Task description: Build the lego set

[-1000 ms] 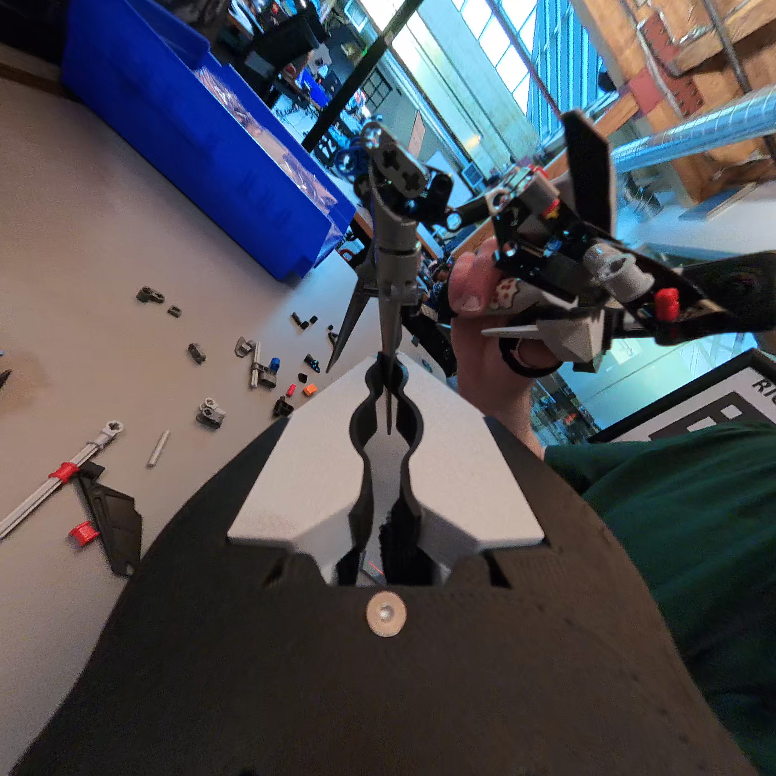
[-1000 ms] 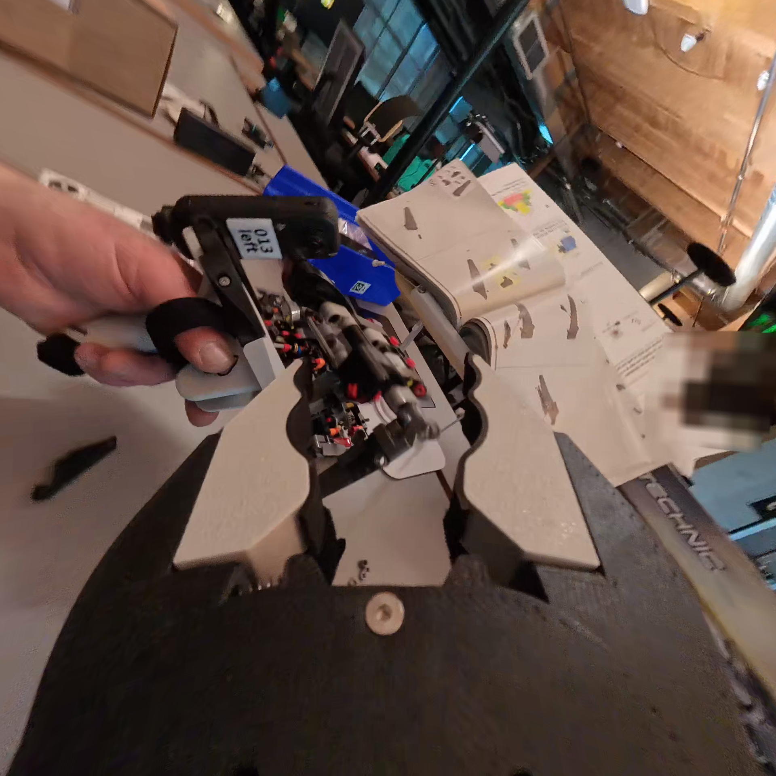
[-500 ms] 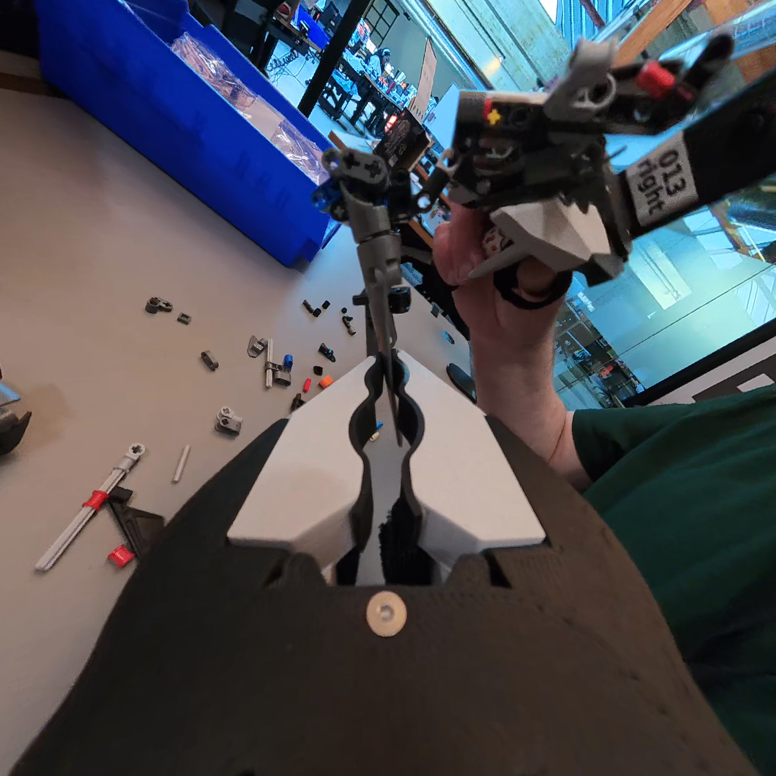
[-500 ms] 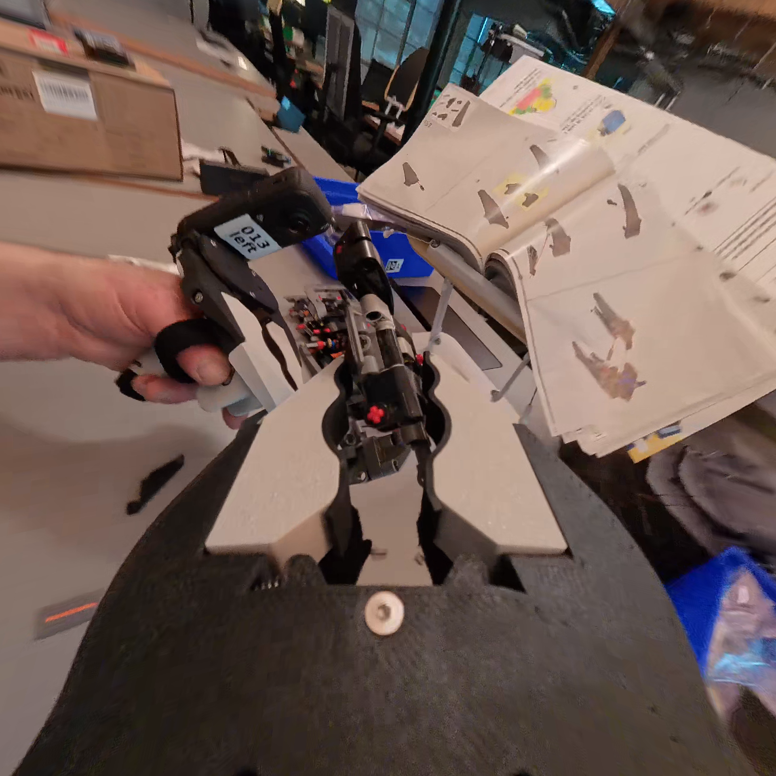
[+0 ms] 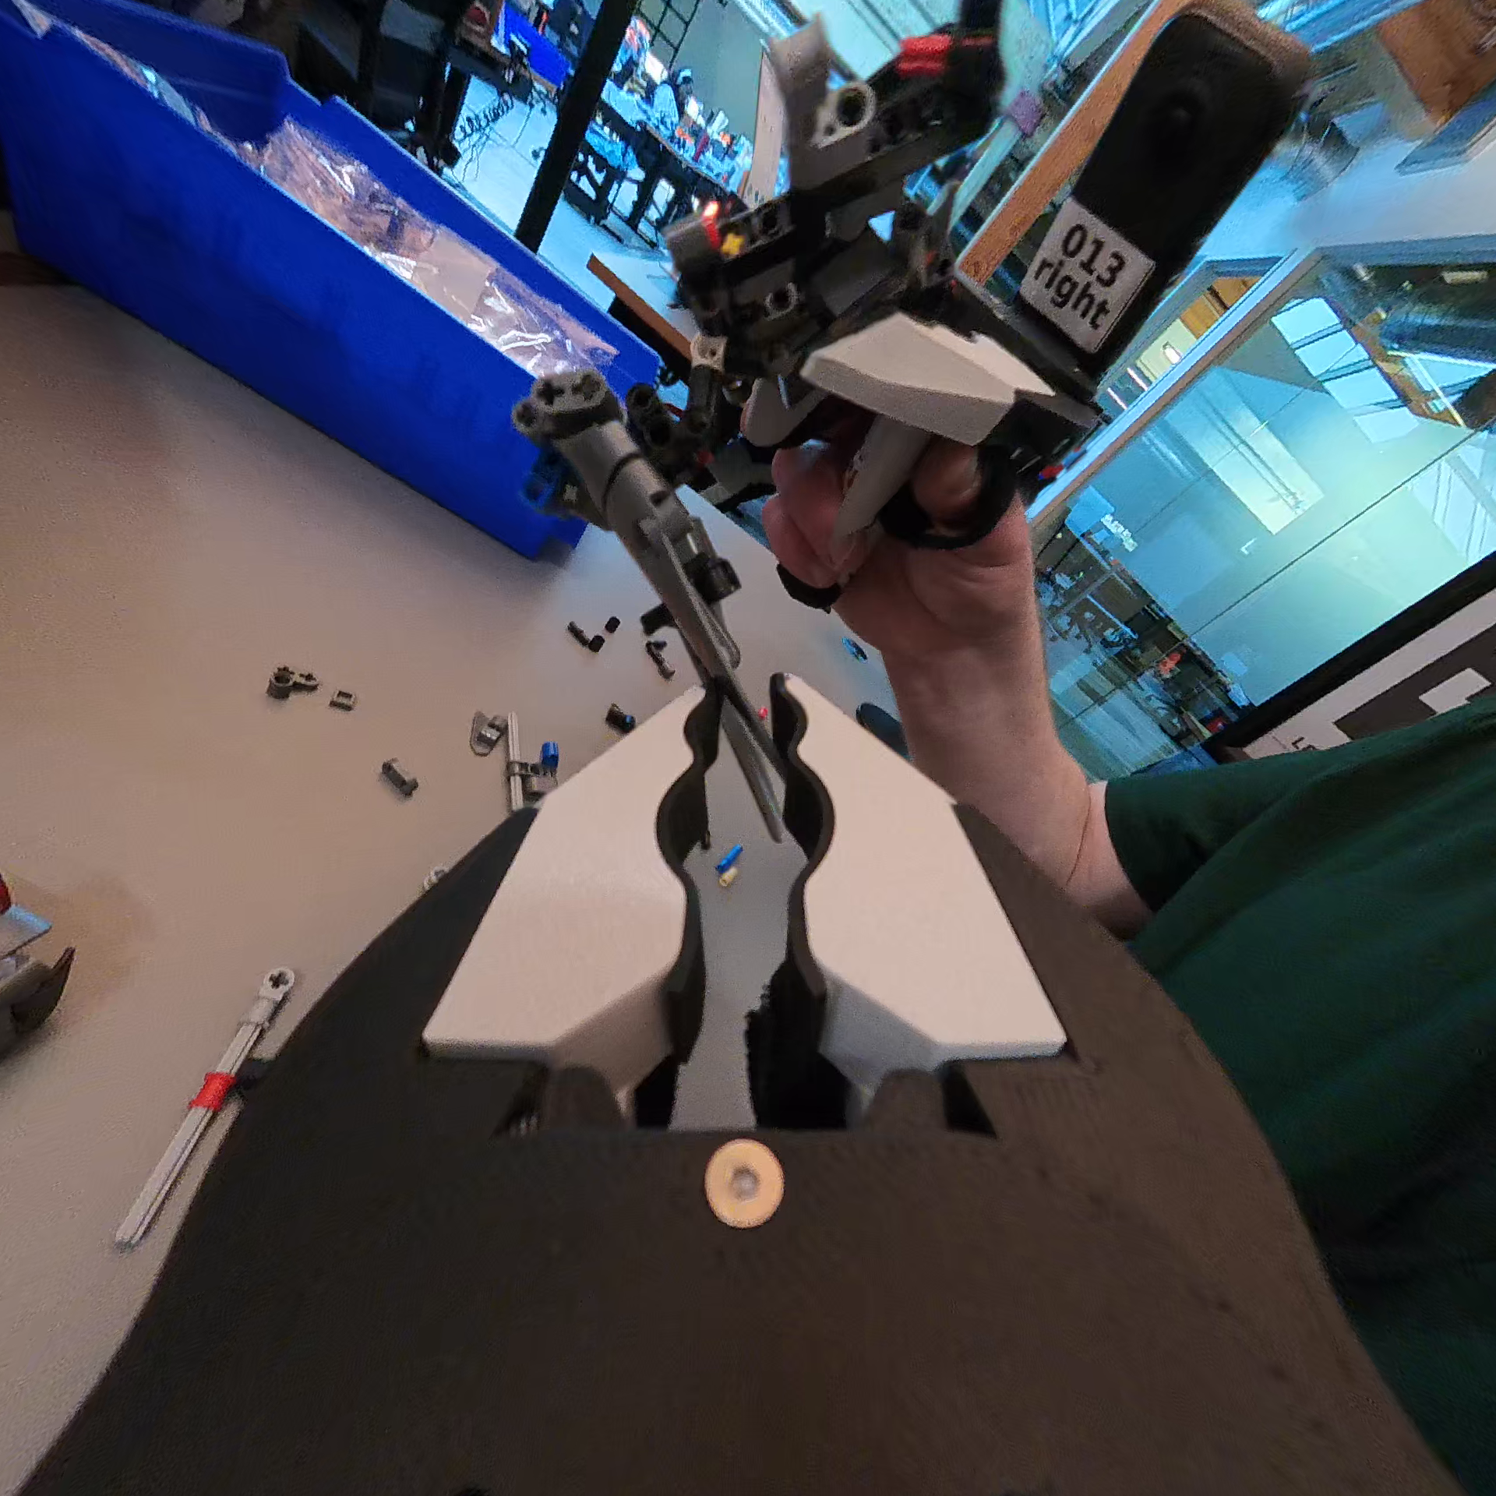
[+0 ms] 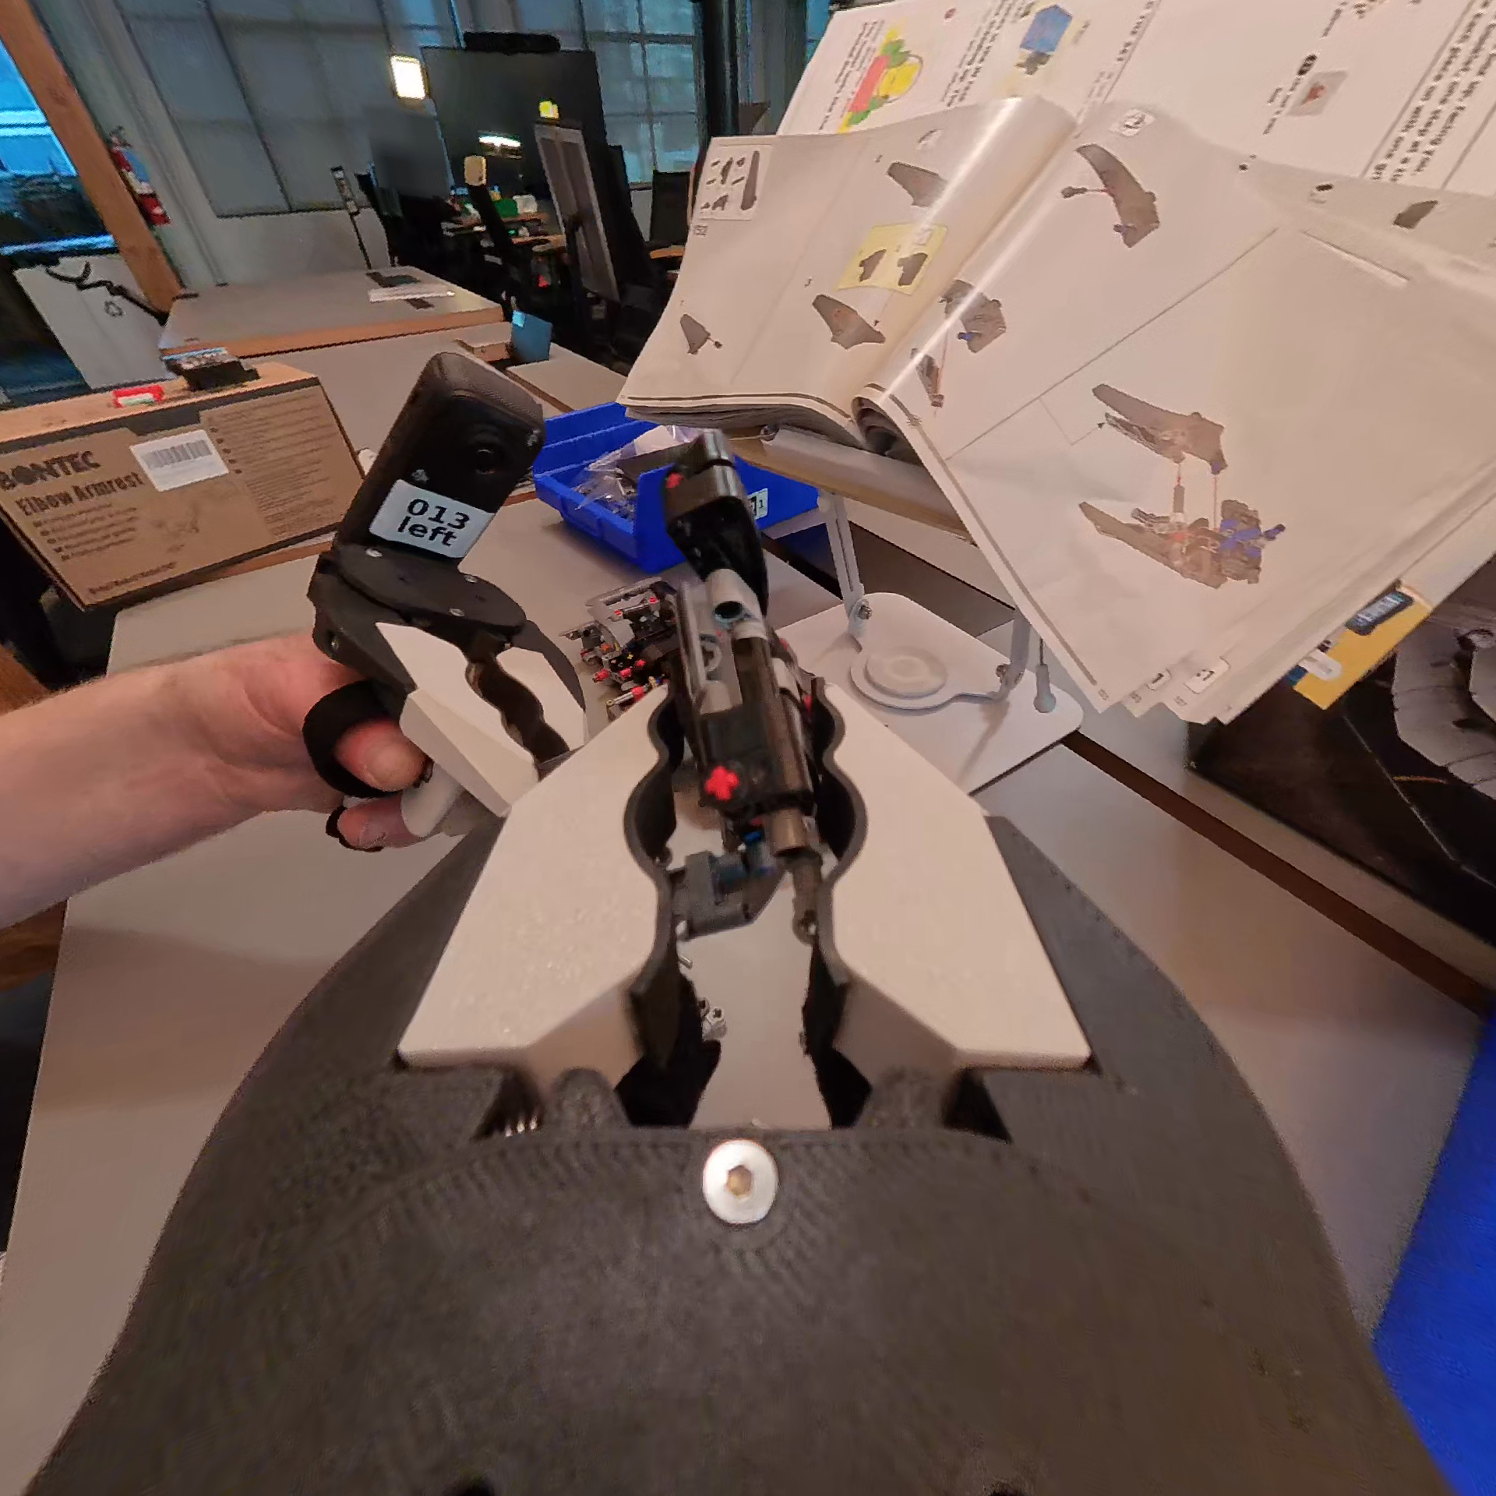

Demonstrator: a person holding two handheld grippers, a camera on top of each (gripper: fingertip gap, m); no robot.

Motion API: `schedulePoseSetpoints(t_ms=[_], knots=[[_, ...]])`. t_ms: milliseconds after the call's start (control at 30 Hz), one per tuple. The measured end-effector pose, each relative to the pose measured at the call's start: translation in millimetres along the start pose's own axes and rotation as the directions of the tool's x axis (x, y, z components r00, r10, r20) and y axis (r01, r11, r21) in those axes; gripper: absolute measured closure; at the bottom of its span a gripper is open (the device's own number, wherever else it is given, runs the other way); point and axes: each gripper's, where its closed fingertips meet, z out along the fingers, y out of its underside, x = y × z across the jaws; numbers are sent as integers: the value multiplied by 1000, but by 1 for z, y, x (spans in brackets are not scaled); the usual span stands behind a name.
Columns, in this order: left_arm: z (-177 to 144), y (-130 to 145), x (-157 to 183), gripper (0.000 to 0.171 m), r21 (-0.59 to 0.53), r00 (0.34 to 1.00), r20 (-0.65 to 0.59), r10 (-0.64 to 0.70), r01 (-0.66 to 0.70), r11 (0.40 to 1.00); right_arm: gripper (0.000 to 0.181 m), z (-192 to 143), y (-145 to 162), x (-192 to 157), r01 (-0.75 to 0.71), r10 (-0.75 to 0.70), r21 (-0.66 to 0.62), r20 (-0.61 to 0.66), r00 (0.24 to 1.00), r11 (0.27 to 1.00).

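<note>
Workshop benches and glass walls fill the background, and the pale grey worktop (image 5: 162, 567) below me is scattered with small dark loose pieces (image 5: 518, 753) and a long grey axle with a red bush (image 5: 210, 1085). Half a second ago my left tongs (image 5: 745, 696) were pinched on the slim grey pointed blade piece (image 5: 631, 502). Now they stand slightly apart and the blade lies slack in the gap, leaning towards the right finger. Its far end seems joined to the black and grey lego model (image 6: 745, 728), which has turned end-on and on which my right tongs (image 6: 741, 704) are clamped, held up off the worktop. I judge the blade is seated and the left side is free to fetch the next part. At the far left, the blue plastic bin (image 5: 324, 283) holds clear plastic bags, contents too small to tell. To the right, the open instruction booklet (image 6: 1052, 324) rests on its stand.
</note>
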Motion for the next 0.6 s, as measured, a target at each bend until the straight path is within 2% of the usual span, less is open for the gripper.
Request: schedulePoseSetpoints(t_ms=[133,400,600], knots=[[4,-3,0,156,37,1000,3,5,-5,999,158,-3,4,8,-16,16,-5,-36,999,1000],[6,-3,-5,157,75,1000,-2,-22,22,997,158,-5,12,16,-68,67,-8,-63,996,998],[3,-8,-3,148,113,996,51,71,-76,991,158,-12,19,29,-127,126,3,-113,986,992]])
